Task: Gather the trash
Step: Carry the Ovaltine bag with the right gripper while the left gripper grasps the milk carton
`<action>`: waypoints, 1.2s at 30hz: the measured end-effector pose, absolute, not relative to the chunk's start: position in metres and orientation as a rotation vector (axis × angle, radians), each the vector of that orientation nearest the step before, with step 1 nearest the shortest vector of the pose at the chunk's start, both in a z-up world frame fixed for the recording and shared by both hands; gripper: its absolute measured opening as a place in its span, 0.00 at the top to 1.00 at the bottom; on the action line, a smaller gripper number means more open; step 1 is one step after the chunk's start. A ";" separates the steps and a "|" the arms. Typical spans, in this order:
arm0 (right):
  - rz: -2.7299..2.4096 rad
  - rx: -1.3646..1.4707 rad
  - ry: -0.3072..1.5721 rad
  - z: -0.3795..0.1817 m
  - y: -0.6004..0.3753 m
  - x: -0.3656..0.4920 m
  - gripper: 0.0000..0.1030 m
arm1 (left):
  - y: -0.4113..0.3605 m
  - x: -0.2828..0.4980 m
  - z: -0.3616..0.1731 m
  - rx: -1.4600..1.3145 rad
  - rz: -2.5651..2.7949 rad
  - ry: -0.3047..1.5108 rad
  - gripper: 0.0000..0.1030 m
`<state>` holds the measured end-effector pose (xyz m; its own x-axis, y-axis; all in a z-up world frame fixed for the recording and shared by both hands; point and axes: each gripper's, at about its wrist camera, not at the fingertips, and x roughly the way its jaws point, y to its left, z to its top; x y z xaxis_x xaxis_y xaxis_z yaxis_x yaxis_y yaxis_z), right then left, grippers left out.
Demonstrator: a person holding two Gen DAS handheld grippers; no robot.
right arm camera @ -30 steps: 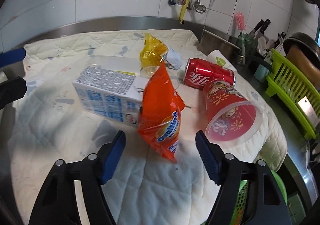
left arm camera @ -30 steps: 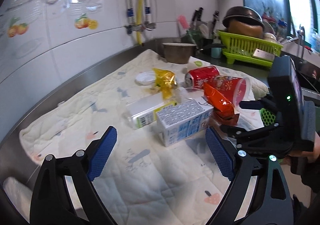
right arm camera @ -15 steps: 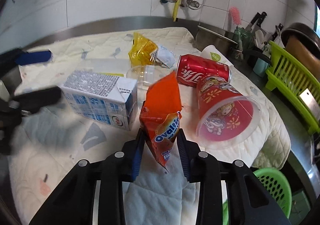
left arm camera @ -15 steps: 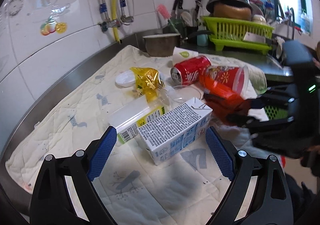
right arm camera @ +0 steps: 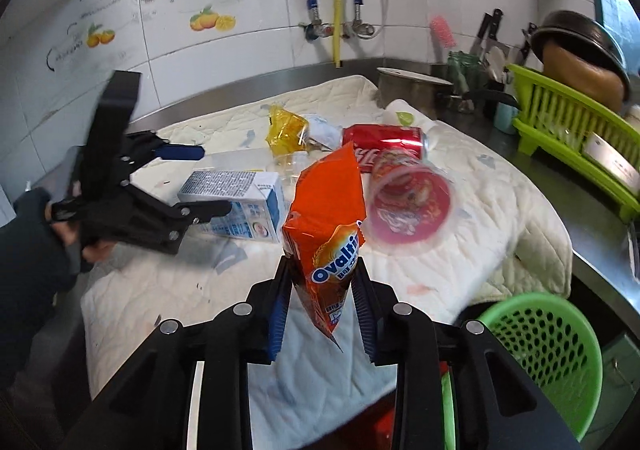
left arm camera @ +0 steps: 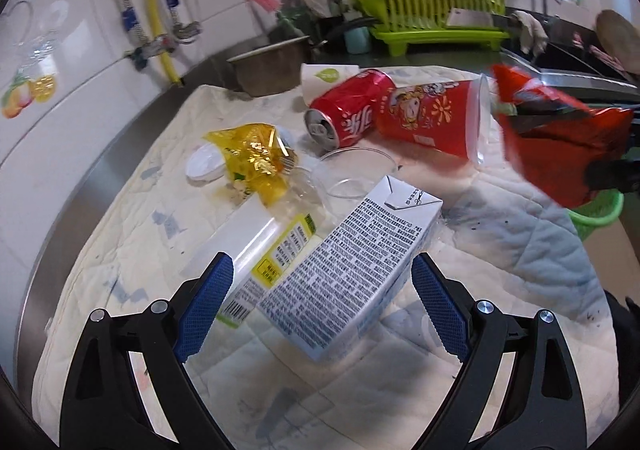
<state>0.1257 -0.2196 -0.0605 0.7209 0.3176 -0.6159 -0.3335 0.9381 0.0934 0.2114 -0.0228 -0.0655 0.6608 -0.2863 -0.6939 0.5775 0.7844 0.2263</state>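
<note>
Pinching orange Ovaltine sachet point(right arm camera: 326, 234) mid-frame in right gripper point(right arm camera: 320, 302), above green basket point(right arm camera: 552, 346) lower right; thin foil may slip. Left gripper point(left arm camera: 320, 310) gaping astride milk carton point(left arm camera: 352, 262), could nudge it.

Glossy foil sachet point(right arm camera: 326, 226), quilted matt cloth point(right arm camera: 500, 209), shiny metal can point(left arm camera: 352, 111)

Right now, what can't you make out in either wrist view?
- Green basket contents: right wrist view, its inside cut off by the right gripper frame.
- Red cup print: right wrist view, motion blur.
- White carton text: left wrist view, too small.
- Orange snack bag label: left wrist view, blurred, faces away.
</note>
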 end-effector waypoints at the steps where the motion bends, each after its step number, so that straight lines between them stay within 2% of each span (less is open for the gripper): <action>1: 0.349 -0.017 0.676 -0.060 -0.225 0.121 0.71 | -0.023 0.213 -0.066 0.461 -0.520 0.692 0.13; 4: 0.321 0.005 0.679 -0.060 -0.241 0.109 0.71 | -0.026 0.216 -0.067 0.477 -0.556 0.682 0.14; 8: 0.253 0.032 0.691 -0.063 -0.267 0.096 0.71 | -0.033 0.216 -0.072 0.507 -0.596 0.693 0.32; 16: 0.063 0.078 0.752 -0.091 -0.325 0.085 0.71 | -0.034 0.210 -0.072 0.494 -0.580 0.696 0.42; 18: 0.037 0.098 0.775 -0.101 -0.336 0.086 0.71 | -0.034 0.206 -0.069 0.481 -0.579 0.695 0.48; 25: -0.040 0.131 0.826 -0.131 -0.367 0.084 0.71 | -0.038 0.197 -0.066 0.477 -0.587 0.715 0.48; 36: -0.084 0.166 0.858 -0.148 -0.384 0.087 0.71 | -0.043 0.208 -0.073 0.504 -0.581 0.745 0.47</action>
